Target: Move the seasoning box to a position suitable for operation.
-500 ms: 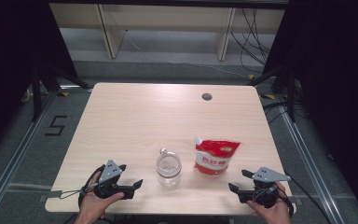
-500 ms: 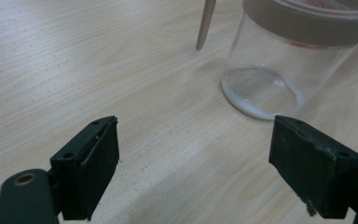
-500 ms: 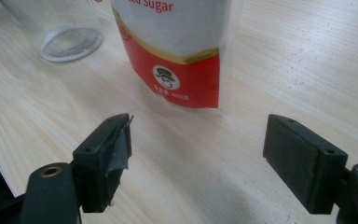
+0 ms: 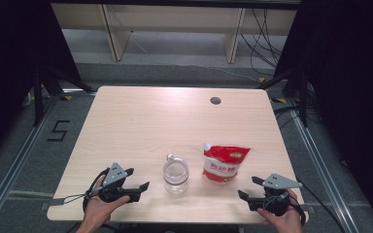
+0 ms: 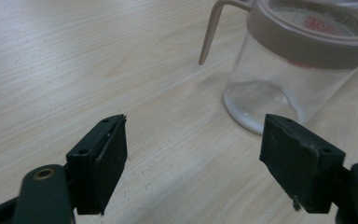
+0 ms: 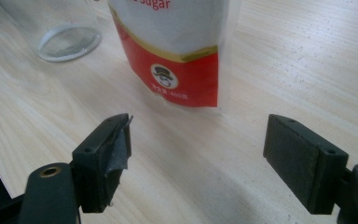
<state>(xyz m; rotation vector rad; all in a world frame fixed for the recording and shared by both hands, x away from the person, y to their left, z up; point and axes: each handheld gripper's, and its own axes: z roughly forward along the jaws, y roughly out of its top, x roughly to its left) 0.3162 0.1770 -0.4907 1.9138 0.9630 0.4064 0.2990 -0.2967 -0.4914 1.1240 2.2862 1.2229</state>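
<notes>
A clear glass jar (image 4: pixel 176 174) with a grey rim is standing open near the surface's (image 4: pixel 145 121) 6 o'clock edge, a red-and-white sugar pouch (image 4: pixel 225 163) just beside it at 3 o'clock. The left hand-held gripper (image 4: pixel 137 179) and right hand-held gripper (image 4: pixel 248 188) are gaping wide, empty. Dark curtains are flanking the pale wood.

Light wood-grain table (image 4: pixel 141 121), rounded corners, dark cable grommet (image 4: pixel 215 101) near far edge, right of centre. Near edge: clear glass jar (image 4: pixel 176 174) at centre, open-topped and upright. Red-and-white sugar pouch (image 4: pixel 224 163) stands just right of it, close but apart.
</notes>
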